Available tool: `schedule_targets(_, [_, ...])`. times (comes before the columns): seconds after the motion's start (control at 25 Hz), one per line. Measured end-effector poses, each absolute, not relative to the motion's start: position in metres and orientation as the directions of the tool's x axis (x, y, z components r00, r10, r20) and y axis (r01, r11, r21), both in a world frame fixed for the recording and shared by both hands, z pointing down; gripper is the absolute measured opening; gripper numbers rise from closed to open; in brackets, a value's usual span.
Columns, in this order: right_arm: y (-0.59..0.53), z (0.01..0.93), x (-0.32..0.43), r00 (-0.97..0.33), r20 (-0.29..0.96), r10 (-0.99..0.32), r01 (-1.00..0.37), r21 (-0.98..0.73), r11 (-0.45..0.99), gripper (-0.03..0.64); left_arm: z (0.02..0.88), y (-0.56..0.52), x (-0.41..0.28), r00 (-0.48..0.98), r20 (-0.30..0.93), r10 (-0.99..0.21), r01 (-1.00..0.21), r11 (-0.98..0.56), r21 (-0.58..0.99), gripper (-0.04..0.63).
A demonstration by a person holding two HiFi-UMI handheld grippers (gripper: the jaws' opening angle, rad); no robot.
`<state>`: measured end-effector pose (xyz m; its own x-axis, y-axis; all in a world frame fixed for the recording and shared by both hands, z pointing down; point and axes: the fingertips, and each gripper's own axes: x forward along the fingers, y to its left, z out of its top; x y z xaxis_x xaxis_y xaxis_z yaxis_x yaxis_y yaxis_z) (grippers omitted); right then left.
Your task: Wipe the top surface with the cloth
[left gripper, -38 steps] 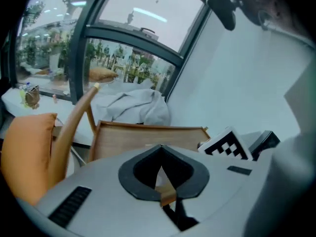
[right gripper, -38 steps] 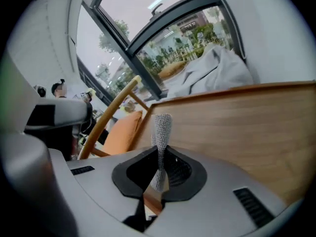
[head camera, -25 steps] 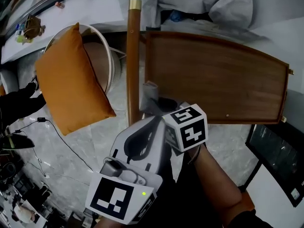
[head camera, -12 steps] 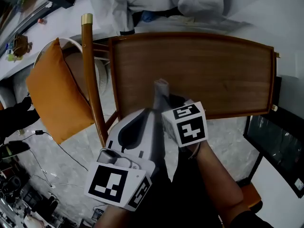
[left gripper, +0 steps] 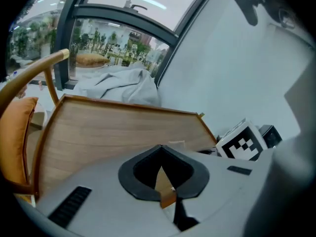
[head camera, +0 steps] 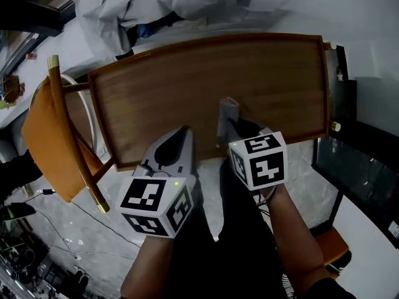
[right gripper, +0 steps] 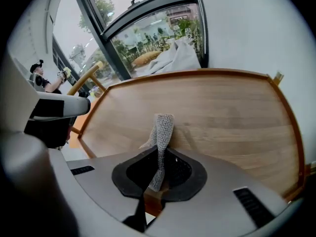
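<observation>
Nearest, the left tongs (head camera: 179,136) are hovering at the tabletop's near edge, pressed together with nothing between them. Just beside them, the right tongs (head camera: 229,124) are pinching the cloth (head camera: 228,109), a grey strip sticking out ahead of the jaws over the near-middle of the tabletop (head camera: 156,86). I cannot tell whether it is touching the wood. A second ago the cloth was out by the left corner, toward the cushion (head camera: 43,142); now the wood is lying squarely ahead. The approach looks finished, so wiping is likely starting. Beyond the far edge, a fabric heap (head camera: 156,5) is lying.
</observation>
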<state>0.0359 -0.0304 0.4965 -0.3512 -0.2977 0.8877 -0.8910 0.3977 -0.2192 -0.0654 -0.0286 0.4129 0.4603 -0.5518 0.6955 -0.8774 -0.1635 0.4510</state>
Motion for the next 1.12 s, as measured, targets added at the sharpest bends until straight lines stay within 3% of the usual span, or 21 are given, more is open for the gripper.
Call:
schedule_targets(0.64, [-0.056, 0.484, 0.224, -0.171, 0.904, -0.393, -0.959, -0.061, 0.276, 0.041, 0.439, -0.042, 0.115, 0.582, 0.683, -0.442, -0.813, -0.283, 0.509, 0.011])
schedule_targets(1.12, [-0.058, 0.471, 0.296, 0.114, 0.896, -0.429, -0.961, 0.21, 0.182, 0.041, 0.43, -0.036, 0.139, 0.612, 0.665, -0.428, -0.79, -0.302, 0.533, 0.011])
